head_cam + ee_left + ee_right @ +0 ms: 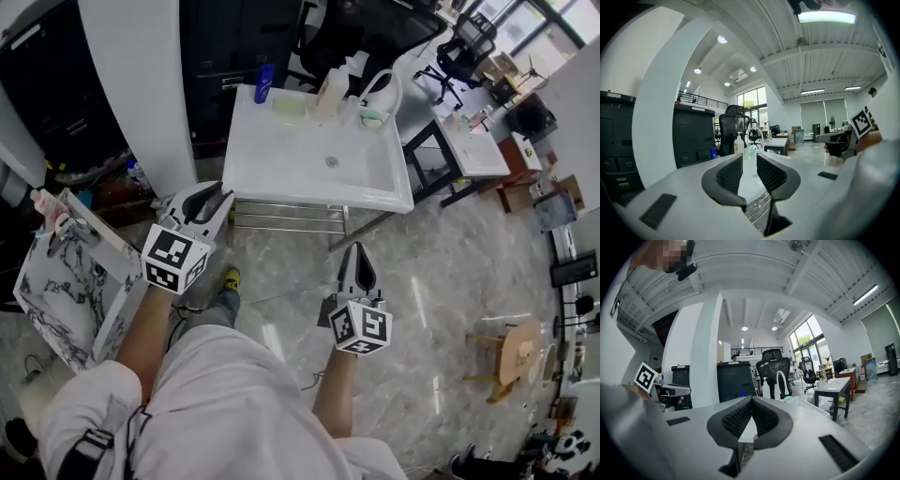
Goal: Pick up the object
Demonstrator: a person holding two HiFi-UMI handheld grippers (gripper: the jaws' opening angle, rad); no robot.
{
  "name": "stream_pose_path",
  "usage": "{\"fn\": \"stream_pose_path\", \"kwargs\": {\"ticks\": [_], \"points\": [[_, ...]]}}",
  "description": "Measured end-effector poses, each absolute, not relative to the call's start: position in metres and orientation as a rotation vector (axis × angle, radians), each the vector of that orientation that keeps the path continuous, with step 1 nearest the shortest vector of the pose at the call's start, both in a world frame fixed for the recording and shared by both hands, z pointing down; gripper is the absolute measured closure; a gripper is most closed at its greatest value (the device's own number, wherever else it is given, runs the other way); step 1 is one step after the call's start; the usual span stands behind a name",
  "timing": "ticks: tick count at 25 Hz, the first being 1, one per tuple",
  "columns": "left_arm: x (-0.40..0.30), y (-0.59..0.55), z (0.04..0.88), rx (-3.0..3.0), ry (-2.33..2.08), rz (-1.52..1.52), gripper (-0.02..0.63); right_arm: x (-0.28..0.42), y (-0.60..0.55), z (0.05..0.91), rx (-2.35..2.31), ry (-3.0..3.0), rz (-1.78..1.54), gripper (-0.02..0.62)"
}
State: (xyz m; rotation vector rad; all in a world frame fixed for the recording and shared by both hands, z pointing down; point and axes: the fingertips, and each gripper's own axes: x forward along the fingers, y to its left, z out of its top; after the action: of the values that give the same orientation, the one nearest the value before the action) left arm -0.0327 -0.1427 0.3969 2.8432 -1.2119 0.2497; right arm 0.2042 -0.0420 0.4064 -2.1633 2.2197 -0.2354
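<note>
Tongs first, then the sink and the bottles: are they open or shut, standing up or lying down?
Left tongs: open, nothing between them.
Right tongs: shut, empty.
Sink: basin bare.
Soap bottle: upright on the sink's back edge.
Blue bottle: upright by the sink's back left corner.

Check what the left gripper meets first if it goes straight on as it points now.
Most likely the near left edge of the white sink: the left gripper, jaws apart, aims at it with nothing between. Depth is unclear; it could pass under, into the metal rack.
</note>
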Motion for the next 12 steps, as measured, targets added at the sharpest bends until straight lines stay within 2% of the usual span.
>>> {"fn": "stream_pose_path", "kwargs": {"ticks": [12], "points": [[0.000, -0.322, 0.397, 2.883, -1.149, 0.303, 0.518, 0.230, -0.228, 0.399, -2.183, 2.225, -0.224, 0.590]]}}
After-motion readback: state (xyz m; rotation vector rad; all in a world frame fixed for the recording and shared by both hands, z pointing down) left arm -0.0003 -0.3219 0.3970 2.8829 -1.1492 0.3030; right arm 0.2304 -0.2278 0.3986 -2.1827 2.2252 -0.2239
